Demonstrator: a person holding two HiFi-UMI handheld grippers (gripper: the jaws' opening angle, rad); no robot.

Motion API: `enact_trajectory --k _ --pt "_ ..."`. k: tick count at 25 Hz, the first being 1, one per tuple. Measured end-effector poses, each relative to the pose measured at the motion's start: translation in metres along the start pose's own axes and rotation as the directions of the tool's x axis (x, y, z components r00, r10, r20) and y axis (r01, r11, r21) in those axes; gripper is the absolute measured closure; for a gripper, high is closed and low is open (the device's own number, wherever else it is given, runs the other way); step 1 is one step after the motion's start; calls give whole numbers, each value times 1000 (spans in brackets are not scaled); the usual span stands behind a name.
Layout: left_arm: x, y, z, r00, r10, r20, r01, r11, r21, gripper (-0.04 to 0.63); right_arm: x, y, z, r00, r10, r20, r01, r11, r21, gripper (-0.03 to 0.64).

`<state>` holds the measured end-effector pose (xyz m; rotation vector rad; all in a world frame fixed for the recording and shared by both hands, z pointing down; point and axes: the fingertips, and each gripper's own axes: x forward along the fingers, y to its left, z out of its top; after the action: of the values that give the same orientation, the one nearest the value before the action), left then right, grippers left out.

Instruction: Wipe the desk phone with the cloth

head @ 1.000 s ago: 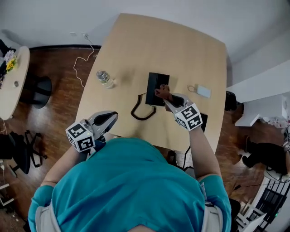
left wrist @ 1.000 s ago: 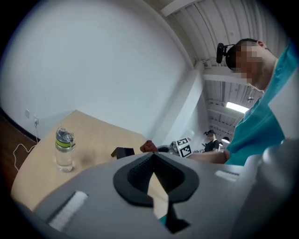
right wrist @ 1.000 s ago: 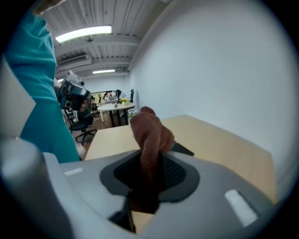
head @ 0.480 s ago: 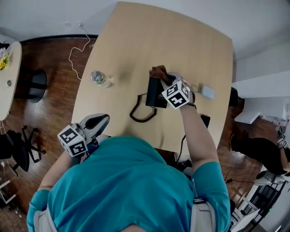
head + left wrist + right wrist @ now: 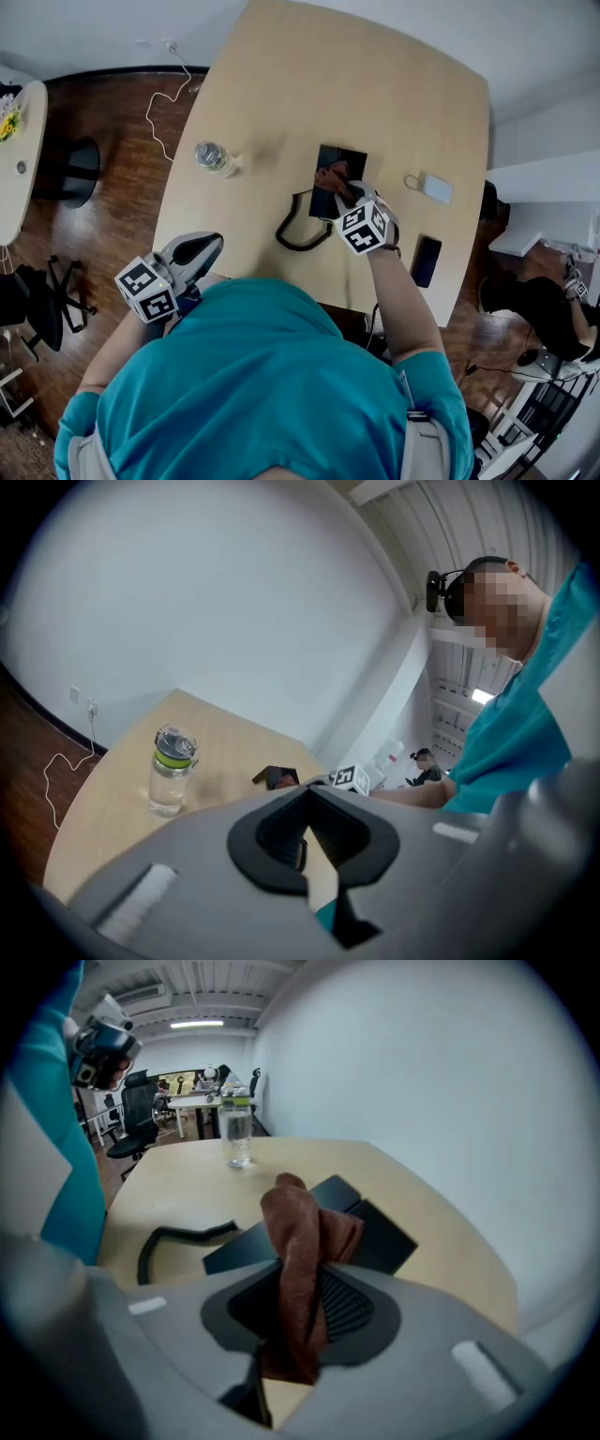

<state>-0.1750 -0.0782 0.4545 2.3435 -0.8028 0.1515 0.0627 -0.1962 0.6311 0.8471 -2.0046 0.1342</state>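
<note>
Right gripper [image 5: 345, 194] is seen pinching the brown cloth [image 5: 298, 1227], which is bunched over the black desk phone [image 5: 339, 157] near the middle of the desk [image 5: 375, 84]. Left gripper [image 5: 307, 794], jaws pressed together on nothing, is held at the desk's near left corner. Wide bare wood is offered toward the far edge. A water bottle [image 5: 214, 158] stands by the left edge and a black smartphone [image 5: 425, 261] by the right. Much of the phone is covered by cloth and gripper. Its coiled cord [image 5: 298, 236] is curled toward the near edge.
</note>
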Motion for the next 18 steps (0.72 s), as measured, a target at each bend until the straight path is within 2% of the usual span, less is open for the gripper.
enact_trajectory --k 6,10,12,15,18 --pt "-4 -3 0 1000 3 -4 -3 1000 10 591 -10 70 -56 996 72 -46 -72 997 1 511" --pt "-3 -6 2 1000 4 2 -4 1000 23 591 -18 83 -73 988 140 -68 -139 990 24 511" --pt "-5 -6 2 1000 8 8 -8 1000 26 591 -27 59 -60 995 103 7 -104 993 62 511" --pt "-8 -7 3 1000 15 12 -16 1000 26 591 -38 -13 -26 994 -6 113 -10 989 147 511" --pt "-11 -9 2 1000 22 14 -23 999 29 591 -32 -77 4 988 -86 129 66 986 154 511"
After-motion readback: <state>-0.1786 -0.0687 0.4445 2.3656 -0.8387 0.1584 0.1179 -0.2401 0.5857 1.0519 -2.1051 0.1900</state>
